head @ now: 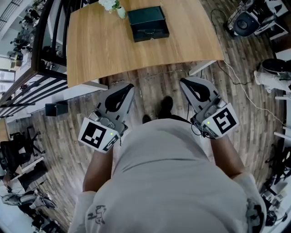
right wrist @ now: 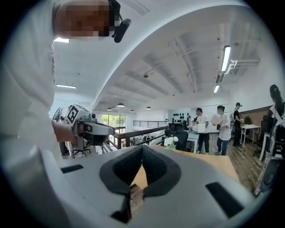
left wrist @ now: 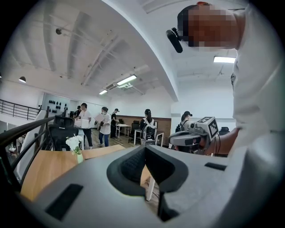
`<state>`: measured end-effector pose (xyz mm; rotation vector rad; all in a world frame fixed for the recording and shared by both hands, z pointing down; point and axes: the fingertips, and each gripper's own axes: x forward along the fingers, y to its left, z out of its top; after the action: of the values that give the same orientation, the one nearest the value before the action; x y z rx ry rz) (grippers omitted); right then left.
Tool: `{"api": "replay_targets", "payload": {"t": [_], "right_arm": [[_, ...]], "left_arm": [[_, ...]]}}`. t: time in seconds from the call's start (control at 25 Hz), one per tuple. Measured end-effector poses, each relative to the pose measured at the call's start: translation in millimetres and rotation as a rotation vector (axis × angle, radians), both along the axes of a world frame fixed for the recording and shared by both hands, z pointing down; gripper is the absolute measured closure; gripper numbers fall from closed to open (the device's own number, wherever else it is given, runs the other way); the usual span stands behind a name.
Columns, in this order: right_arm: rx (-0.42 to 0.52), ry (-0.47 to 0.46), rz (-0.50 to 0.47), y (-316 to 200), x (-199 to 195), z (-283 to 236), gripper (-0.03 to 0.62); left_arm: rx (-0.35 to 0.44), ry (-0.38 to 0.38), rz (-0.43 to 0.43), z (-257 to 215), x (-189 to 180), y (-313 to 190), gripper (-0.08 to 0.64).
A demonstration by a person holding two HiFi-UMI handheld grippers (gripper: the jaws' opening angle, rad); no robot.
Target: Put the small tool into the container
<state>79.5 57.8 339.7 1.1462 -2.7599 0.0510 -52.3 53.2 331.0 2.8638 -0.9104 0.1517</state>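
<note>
A dark green box (head: 148,22) with a front latch and its lid down stands at the far middle of the wooden table (head: 104,45). I can see no small tool on the table or in either gripper. My left gripper (head: 130,87) and right gripper (head: 183,83) hang level in front of my body, short of the table's near edge. Each is shut with nothing between its pads. In the left gripper view the left gripper (left wrist: 144,149) has its jaw tips meeting, and the right gripper (left wrist: 196,136) floats beside it. In the right gripper view the right gripper (right wrist: 141,149) is shut too.
A small vase of white flowers (head: 113,7) stands left of the box. A black railing (head: 27,86) runs along the left. Cables and equipment (head: 248,20) lie on the wood floor at the right. Several people (left wrist: 104,127) stand far behind the table.
</note>
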Motion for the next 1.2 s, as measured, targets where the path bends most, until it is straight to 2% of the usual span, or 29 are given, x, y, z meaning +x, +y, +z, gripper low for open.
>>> {"api": "replay_targets", "payload": {"t": [0.36, 0.68, 1.2], "right_arm": [[-0.003, 0.011, 0.024, 53.5, -31.6, 6.7, 0.586], [0.012, 0.013, 0.033, 84.1, -51.0, 7.5, 0.586], [0.020, 0.010, 0.029, 88.1, -62.8, 1.3, 0.586]], "left_arm": [[0.015, 0.009, 0.018, 0.6, -34.1, 49.5, 0.555], [0.016, 0.022, 0.021, 3.7, -52.2, 73.0, 0.555], [0.016, 0.030, 0.039, 2.8, -57.4, 79.6, 0.555]]}}
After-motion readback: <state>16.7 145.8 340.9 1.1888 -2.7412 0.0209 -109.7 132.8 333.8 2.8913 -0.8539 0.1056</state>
